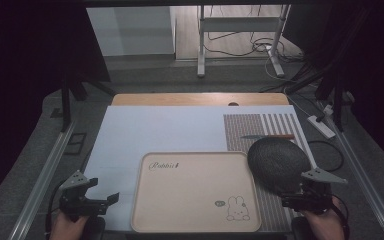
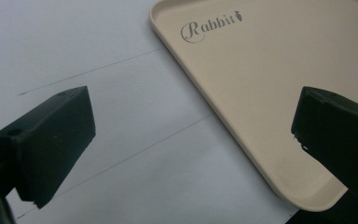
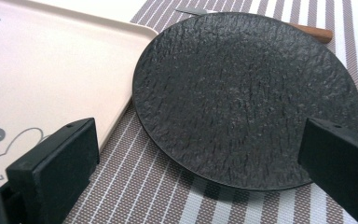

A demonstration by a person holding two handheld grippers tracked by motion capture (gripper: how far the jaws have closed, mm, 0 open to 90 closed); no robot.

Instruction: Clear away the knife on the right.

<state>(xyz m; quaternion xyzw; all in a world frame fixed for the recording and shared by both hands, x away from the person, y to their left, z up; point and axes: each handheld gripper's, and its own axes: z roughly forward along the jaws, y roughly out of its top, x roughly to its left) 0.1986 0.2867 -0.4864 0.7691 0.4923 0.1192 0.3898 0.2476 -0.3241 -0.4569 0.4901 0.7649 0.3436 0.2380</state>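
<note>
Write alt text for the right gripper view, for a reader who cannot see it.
A round black plate with a rough texture lies on a striped placemat, framed by the open black jaws of the right claw at the bottom. A beige tray lies to its left, and a wooden-handled knife peeks out behind the plate.

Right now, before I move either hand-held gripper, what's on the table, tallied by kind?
Beige tray: 1
Black plate: 1
Knife: 1
Striped placemat: 1
Total: 4, with both hand-held grippers, left and right, open and empty.
</note>
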